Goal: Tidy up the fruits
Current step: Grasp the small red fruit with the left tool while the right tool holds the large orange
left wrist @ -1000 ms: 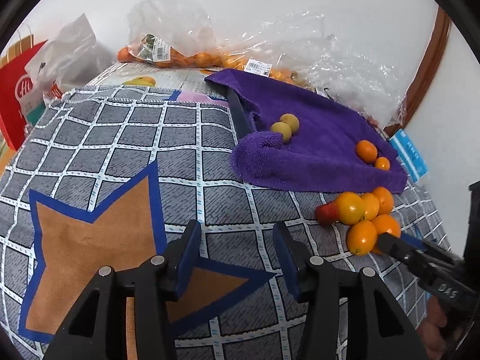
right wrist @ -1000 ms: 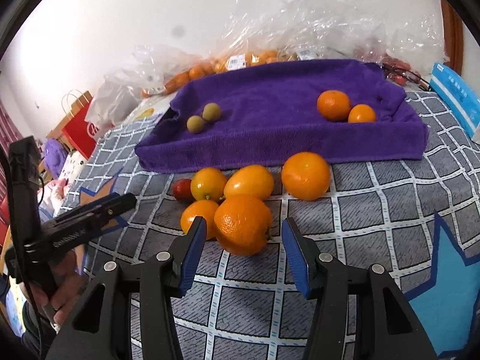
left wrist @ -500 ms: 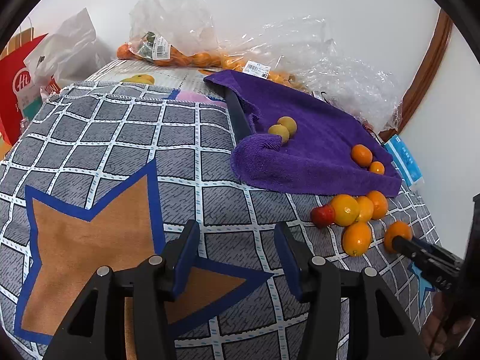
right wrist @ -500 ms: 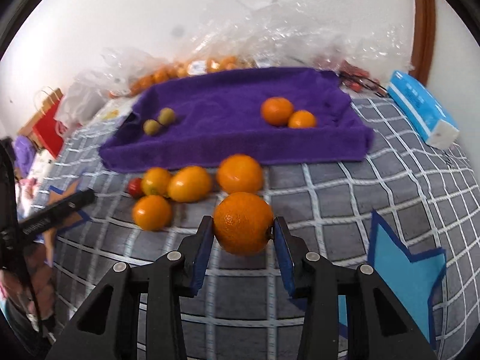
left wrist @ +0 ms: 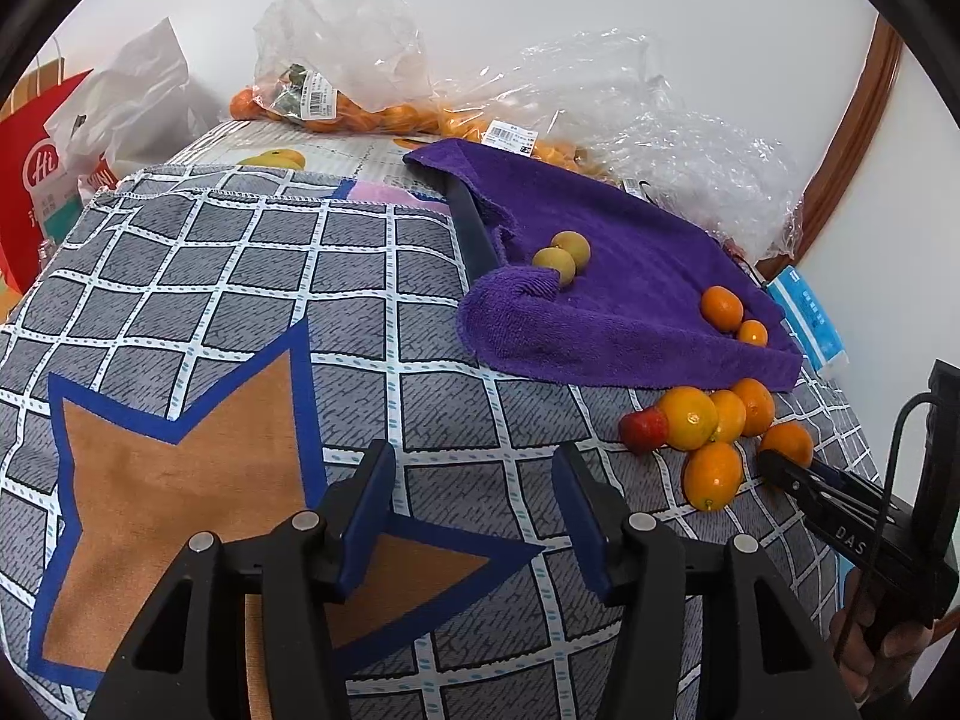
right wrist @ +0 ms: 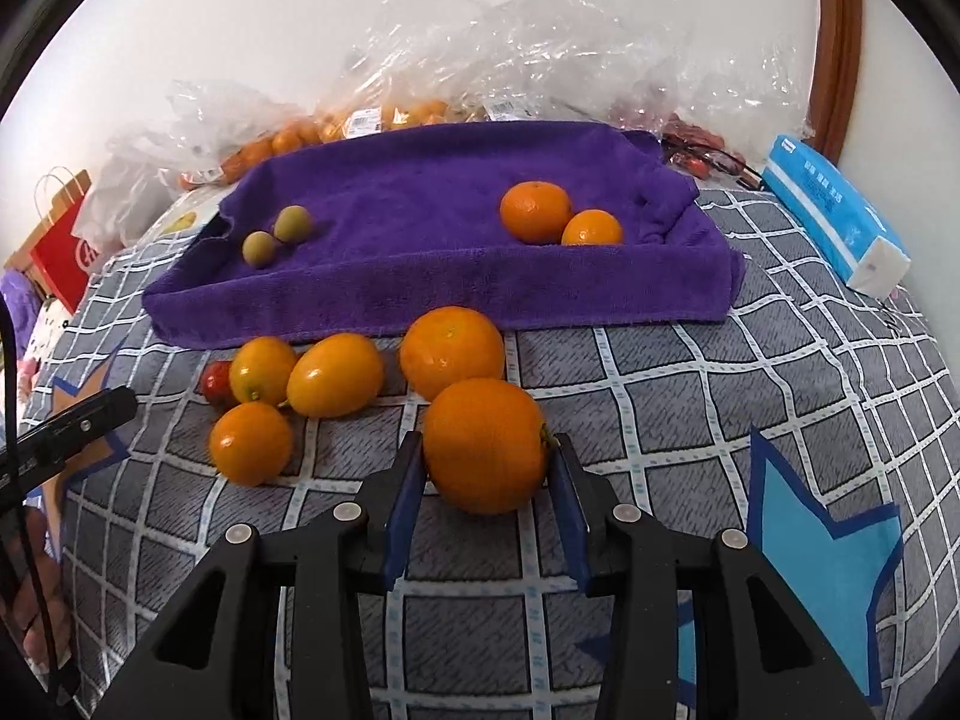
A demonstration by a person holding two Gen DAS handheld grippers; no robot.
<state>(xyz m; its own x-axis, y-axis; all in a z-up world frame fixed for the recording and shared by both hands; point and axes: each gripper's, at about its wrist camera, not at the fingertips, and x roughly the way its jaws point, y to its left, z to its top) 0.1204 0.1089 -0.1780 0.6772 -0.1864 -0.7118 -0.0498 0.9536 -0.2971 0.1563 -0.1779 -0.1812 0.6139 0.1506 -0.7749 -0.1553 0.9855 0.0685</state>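
My right gripper [right wrist: 486, 468] is shut on a large orange [right wrist: 485, 445] and holds it just in front of the purple towel [right wrist: 432, 204]. Two oranges [right wrist: 535, 211] and two small green fruits [right wrist: 293, 223] lie on the towel. Several oranges [right wrist: 335, 374] and a small red fruit [right wrist: 217, 379] lie on the checked cloth before the towel's front edge. My left gripper [left wrist: 474, 495] is open and empty over the cloth, left of that pile [left wrist: 687, 417]. The held orange [left wrist: 787, 441] and the right gripper show at the right of the left wrist view.
Clear plastic bags of oranges [right wrist: 384, 114] lie behind the towel against the wall. A blue tissue pack [right wrist: 834, 222] lies at the right edge. A red paper bag [left wrist: 36, 174] and a white bag [left wrist: 126, 102] stand at the far left.
My right gripper closed on the large orange and lifted it off the pile, then carried it forward toward the towel. The left gripper stayed open and barely shifted.
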